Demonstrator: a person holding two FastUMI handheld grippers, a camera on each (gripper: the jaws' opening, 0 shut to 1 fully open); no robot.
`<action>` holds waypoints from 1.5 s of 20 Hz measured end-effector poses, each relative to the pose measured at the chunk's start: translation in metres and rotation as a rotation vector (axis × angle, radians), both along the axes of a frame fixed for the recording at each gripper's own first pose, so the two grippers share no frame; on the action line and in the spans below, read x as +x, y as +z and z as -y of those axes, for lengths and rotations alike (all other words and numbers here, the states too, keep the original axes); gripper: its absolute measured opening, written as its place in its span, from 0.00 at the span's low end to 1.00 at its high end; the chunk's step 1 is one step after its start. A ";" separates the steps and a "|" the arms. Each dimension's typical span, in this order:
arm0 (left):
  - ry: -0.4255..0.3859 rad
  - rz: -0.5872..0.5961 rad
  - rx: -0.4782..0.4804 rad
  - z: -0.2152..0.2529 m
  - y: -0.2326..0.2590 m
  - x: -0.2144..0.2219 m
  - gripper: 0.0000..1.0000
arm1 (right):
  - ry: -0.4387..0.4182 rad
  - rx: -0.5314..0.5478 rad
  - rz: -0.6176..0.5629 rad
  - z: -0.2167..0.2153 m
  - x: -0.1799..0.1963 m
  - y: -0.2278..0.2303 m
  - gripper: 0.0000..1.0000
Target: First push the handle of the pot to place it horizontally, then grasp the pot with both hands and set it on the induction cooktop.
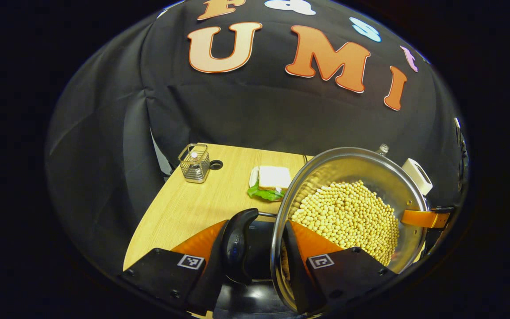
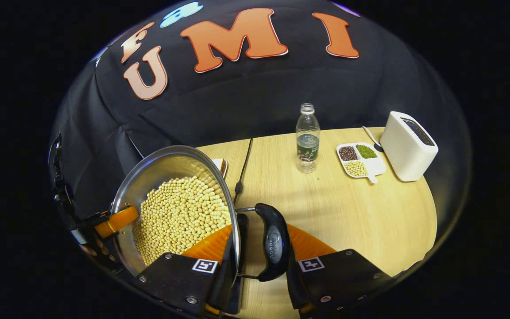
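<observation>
Left gripper view: pot point(image 1: 348, 208) at right, beans point(image 1: 348, 219) in it, tilted. Left tool point(image 1: 261, 248) straddles the pot's near rim and its side handle point(image 1: 237, 246): one finger inside the pot, one outside the handle. Cooktop point(image 1: 255, 297) below the handle. On the table point(image 1: 184, 208), behind: wire basket point(image 1: 194, 164) far left, sandwich point(image 1: 270, 182) just left of the pot. Other tool's finger point(image 1: 423, 218) at the pot's far rim.

Right gripper view: pot point(image 2: 171, 177) at left, right tool point(image 2: 259, 261) straddling rim and handle point(image 2: 272, 241). Cable point(image 2: 242, 170) runs back along the table point(image 2: 370, 221). Bottle point(image 2: 307, 139) behind centre; tray point(image 2: 361, 160) right of it; toaster point(image 2: 407, 146) right of the tray.
</observation>
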State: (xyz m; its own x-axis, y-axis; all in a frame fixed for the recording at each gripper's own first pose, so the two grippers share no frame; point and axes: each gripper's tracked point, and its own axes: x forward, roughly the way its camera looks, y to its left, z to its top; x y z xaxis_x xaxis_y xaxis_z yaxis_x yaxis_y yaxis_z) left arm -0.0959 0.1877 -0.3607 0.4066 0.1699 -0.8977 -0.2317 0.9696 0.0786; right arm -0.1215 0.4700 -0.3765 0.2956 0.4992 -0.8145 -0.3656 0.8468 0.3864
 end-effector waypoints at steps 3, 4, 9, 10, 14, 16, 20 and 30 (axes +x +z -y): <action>0.019 -0.017 -0.005 -0.015 -0.012 -0.004 0.71 | 0.009 -0.013 -0.007 -0.017 -0.007 -0.005 0.52; 0.024 -0.020 -0.008 -0.019 -0.015 -0.003 0.72 | 0.013 -0.016 -0.007 -0.022 -0.009 -0.008 0.52; 0.036 -0.031 -0.013 -0.032 -0.031 -0.008 0.71 | 0.019 -0.027 -0.016 -0.039 -0.015 -0.023 0.52; 0.041 -0.041 -0.018 -0.034 -0.037 -0.010 0.70 | 0.020 -0.033 -0.022 -0.040 -0.018 -0.027 0.52; 0.055 -0.080 -0.036 -0.041 -0.059 -0.027 0.71 | 0.030 -0.066 -0.064 -0.044 -0.033 -0.044 0.52; 0.062 -0.099 -0.043 -0.043 -0.071 -0.028 0.71 | 0.034 -0.080 -0.082 -0.046 -0.038 -0.051 0.52; 0.060 -0.128 -0.047 -0.036 -0.095 -0.028 0.71 | 0.038 -0.102 -0.118 -0.050 -0.046 -0.067 0.52; 0.051 -0.160 -0.048 -0.032 -0.107 -0.027 0.71 | 0.031 -0.113 -0.166 -0.053 -0.055 -0.092 0.52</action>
State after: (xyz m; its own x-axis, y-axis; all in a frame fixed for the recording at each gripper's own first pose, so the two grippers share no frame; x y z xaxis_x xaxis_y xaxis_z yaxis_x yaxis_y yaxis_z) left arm -0.1227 0.2196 -0.4676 0.2502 0.1420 -0.9577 -0.2689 0.9605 0.0722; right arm -0.1767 0.5233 -0.4690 0.1385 0.4086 -0.9022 -0.3310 0.8776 0.3467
